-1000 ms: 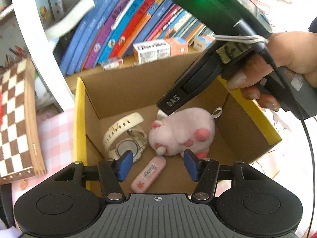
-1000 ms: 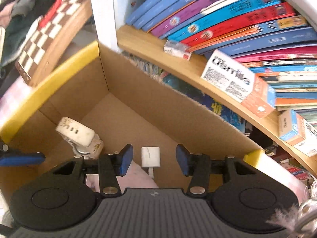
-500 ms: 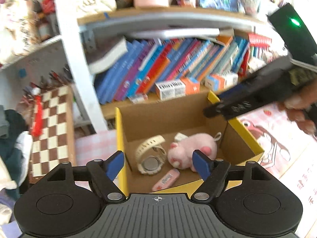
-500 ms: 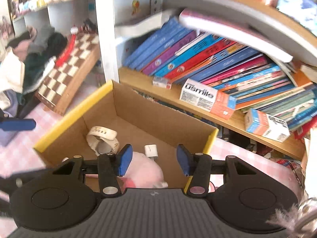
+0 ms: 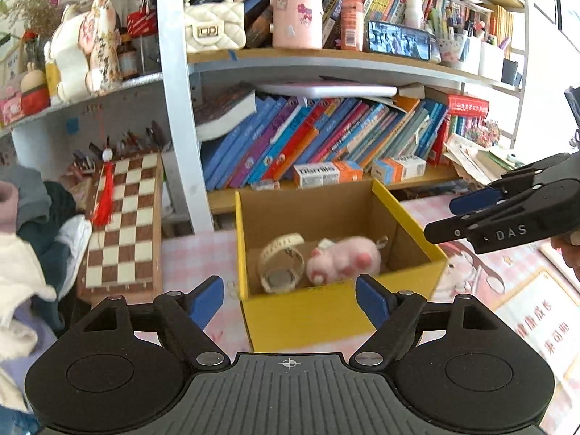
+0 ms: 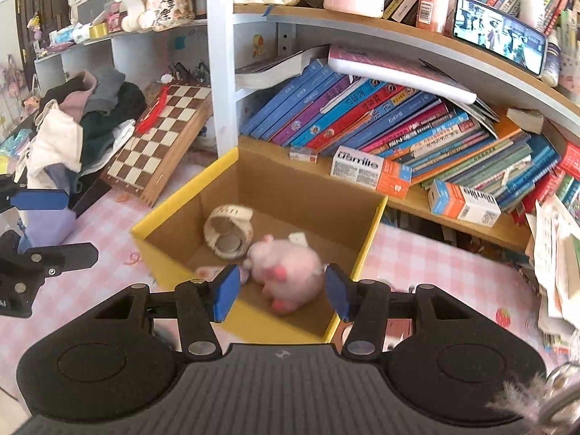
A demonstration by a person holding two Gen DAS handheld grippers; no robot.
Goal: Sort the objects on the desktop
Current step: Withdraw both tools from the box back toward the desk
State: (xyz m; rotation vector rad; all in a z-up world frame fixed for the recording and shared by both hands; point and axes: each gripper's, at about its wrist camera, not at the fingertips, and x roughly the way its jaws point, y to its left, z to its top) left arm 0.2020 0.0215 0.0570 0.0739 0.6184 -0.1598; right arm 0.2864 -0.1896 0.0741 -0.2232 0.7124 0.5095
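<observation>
The left gripper (image 5: 290, 299) has its jaws spread wide and holds nothing. The right gripper (image 6: 282, 291) is likewise wide apart and empty. Both hang clear of the yellow cardboard box (image 5: 337, 313), which stands on the pink checked tabletop (image 6: 446, 272). Inside lie a pink plush toy (image 6: 286, 268), blurred, and at its 10 o'clock a cream wristwatch (image 6: 228, 232), touching it. A chessboard (image 5: 125, 217) leans at 9 o'clock of the box.

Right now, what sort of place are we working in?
Probably a home study or bedroom desk: packed white bookshelves, a pink checked tablecloth, a wooden chessboard, and a yellow-rimmed cardboard box.
</observation>
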